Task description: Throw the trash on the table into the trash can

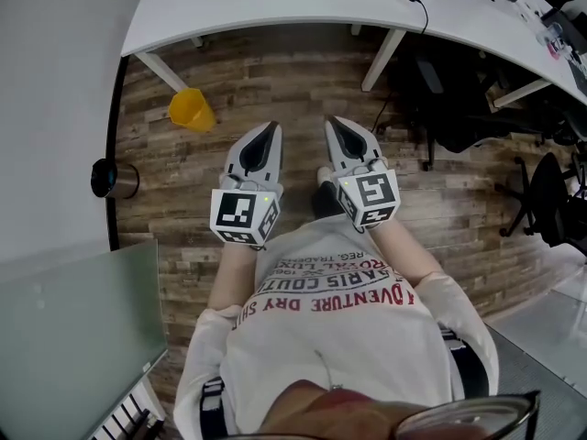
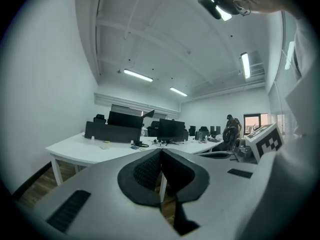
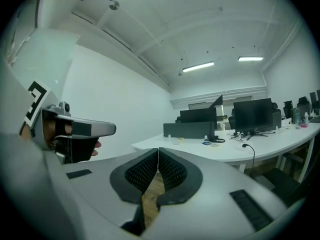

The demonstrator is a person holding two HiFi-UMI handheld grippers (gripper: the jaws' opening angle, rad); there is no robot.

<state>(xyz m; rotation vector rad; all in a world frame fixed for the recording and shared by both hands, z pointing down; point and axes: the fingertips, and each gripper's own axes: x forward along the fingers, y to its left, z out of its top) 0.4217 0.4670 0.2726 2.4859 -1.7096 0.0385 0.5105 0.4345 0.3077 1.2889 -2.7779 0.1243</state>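
Both grippers are held level in front of the person's chest, side by side, pointing at the white table (image 1: 275, 7). My left gripper (image 1: 270, 130) is shut with nothing in it; its pads meet in the left gripper view (image 2: 161, 151). My right gripper (image 1: 332, 123) is also shut and empty, its pads together at the tips (image 3: 158, 149). Small bits of trash (image 2: 104, 145) lie far ahead on the table top, also seen from the right (image 3: 208, 143). A yellow bin (image 1: 192, 110) stands on the wooden floor under the table's left end, left of the grippers.
A dark round can (image 1: 114, 179) sits by the wall at the left. Black office chairs (image 1: 459, 90) stand at the right under the table. Monitors (image 2: 171, 130) and dividers line the desks behind. A glass panel (image 1: 73, 337) is at the lower left.
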